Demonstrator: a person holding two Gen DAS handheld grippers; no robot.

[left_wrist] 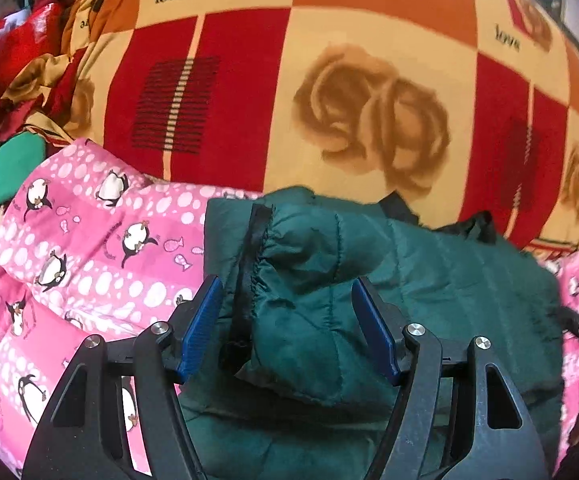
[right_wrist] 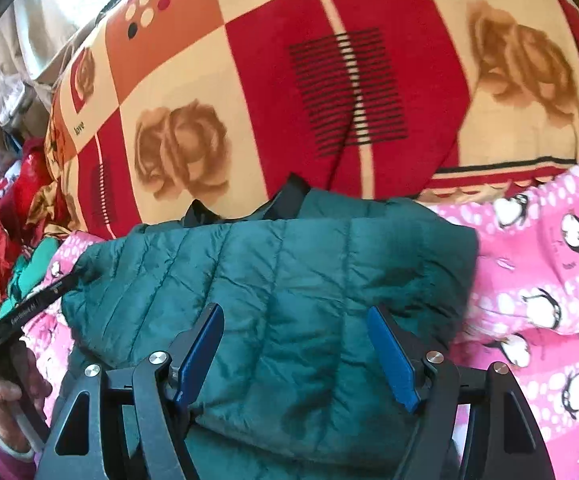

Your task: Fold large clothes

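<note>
Red, orange and cream squares printed with roses and the word "love" cover the big blanket [left_wrist: 329,80] filling the background; nearer lies a pink penguin-print quilt [left_wrist: 69,248], and on it rests the dark green quilted jacket [right_wrist: 289,280], folded over itself; a black-trimmed sleeve cuff [left_wrist: 301,280] of it lies between the blue pads of the left gripper [left_wrist: 289,320], whose fingers stand apart, unclamped; the right gripper [right_wrist: 297,348] likewise hangs spread wide over the jacket's puffy panel.
</note>
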